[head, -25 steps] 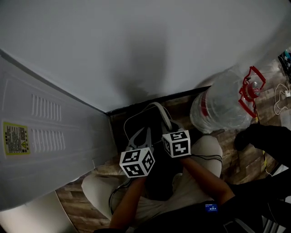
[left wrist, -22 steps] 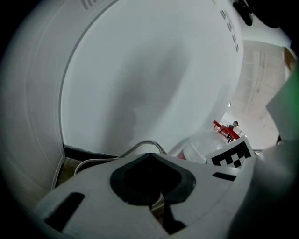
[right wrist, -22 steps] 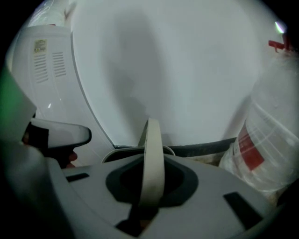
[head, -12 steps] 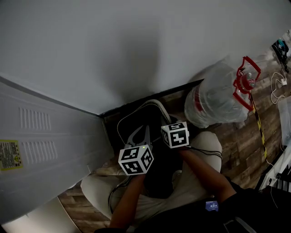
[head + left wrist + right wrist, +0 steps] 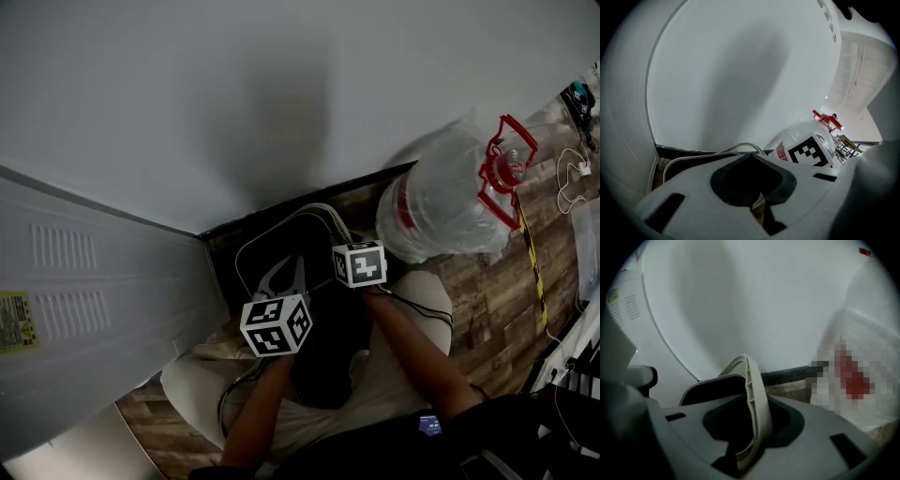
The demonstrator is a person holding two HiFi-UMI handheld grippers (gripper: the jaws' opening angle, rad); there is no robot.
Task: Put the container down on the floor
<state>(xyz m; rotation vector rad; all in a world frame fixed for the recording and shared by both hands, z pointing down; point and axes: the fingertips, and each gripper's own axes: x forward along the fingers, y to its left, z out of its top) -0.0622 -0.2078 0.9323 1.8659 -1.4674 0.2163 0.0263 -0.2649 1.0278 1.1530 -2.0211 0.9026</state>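
Note:
A dark container with a pale rim [image 5: 246, 251] stands on the wood floor in the corner by the wall. Its beige handle [image 5: 334, 225] stands upright. My right gripper [image 5: 343, 247] is at that handle. In the right gripper view the handle [image 5: 757, 399] runs between the jaws with a dark gap beside it. Those jaws have just been opening. My left gripper [image 5: 300, 265] hovers over the container's near side, its fingers meeting at the tips with nothing seen between them. From the left gripper view the rim [image 5: 717, 154] shows just beyond the jaws.
A large clear water jug [image 5: 436, 211] with a red cap handle [image 5: 506, 159] lies on the floor to the right. A white appliance panel [image 5: 84, 300] closes off the left. Cables [image 5: 574, 178] lie at far right. The person's knees flank the container.
Both marker cubes have shifted toward the wall, the right one more. The dark sleeve at the right edge has gone from view.

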